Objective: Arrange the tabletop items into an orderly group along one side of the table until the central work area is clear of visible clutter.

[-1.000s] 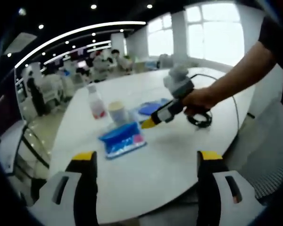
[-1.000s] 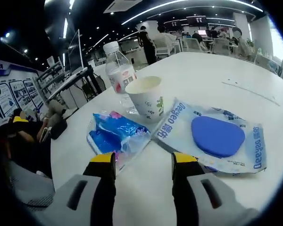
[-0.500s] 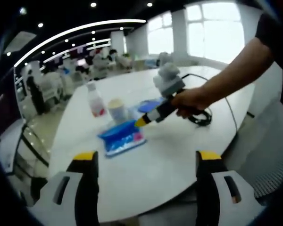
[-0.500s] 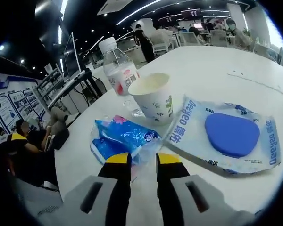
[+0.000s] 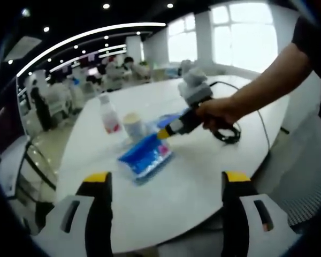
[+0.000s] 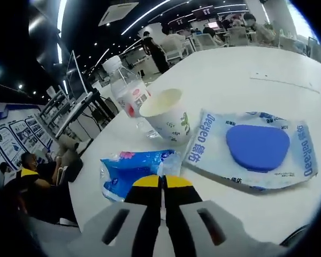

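Left tool (image 5: 165, 184) spread wide, empty, low over near table (image 5: 166, 187) edge. Right tool (image 6: 161, 182) pinching corner of blue tissue pack (image 6: 129, 170), just beside paper cup (image 6: 168, 115), water bottle (image 6: 125, 88) and blue pad packet (image 6: 257, 150). Thin film grip: likely slip or tear; dragged pack may topple cup. White round table, glossy; open office, ceiling strip lights, seated people behind.

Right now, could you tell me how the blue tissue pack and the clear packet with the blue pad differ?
The blue tissue pack is pinched at its edge by the right gripper, whose jaws are shut; the clear packet with the blue pad lies untouched. The tissue pack is opaque blue and crinkled; the packet is see-through and flat. Both sit beside the paper cup.
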Available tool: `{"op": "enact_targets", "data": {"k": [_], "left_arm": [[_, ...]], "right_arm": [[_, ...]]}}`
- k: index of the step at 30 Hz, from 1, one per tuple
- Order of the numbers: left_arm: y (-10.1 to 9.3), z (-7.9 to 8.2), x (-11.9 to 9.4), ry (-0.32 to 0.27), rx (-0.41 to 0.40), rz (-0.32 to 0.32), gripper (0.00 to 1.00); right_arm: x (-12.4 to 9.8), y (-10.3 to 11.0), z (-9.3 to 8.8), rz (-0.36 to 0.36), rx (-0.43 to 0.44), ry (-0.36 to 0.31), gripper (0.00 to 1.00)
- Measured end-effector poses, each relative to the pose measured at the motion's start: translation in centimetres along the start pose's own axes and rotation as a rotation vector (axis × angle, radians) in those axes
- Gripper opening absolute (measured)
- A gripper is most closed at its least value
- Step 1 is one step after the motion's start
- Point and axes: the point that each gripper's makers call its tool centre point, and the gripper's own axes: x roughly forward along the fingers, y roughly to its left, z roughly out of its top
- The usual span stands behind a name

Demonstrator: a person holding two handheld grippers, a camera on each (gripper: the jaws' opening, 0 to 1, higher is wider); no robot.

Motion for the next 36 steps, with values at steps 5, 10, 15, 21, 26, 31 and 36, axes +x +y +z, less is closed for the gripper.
{"op": "enact_targets", "data": {"k": [5, 10, 15, 21, 26, 31, 36], "left_arm": [[0.0, 0.1, 0.0, -0.002, 0.001, 0.000, 0.81], [0.0, 0.1, 0.1, -0.004, 0.003, -0.003, 0.81], [-0.1, 0.1, 0.2, -0.007, 0.003, -0.005, 0.81], [-0.2, 0.2, 0.2, -0.009, 0.005, -0.008, 0.81], [-0.2, 0.2, 0.2, -0.011, 0.007, -0.011, 0.81], [-0.3, 0.3, 0.2, -0.012, 0.007, -0.013, 0.81], [-0.4, 0.2, 0.2, -0.010, 0.007, -0.017, 0.81]], "right_arm": [[-0.8, 0.1, 0.6, 0.011, -0.005, -0.014, 0.00], [-1.9, -0.7, 1.6, 0.011, -0.003, -0.036, 0.00], [-3.2, -2.3, 2.4, -0.012, 0.008, -0.058, 0.00], [-5.3, -4.6, 2.6, -0.046, -0.004, -0.068, 0.00], [-7.3, -6.7, 3.1, -0.083, 0.009, -0.091, 0.00], [-9.4, -9.5, 3.9, -0.134, 0.026, -0.120, 0.00], [-11.7, -12.9, 4.8, -0.189, 0.044, -0.154, 0.00]]}}
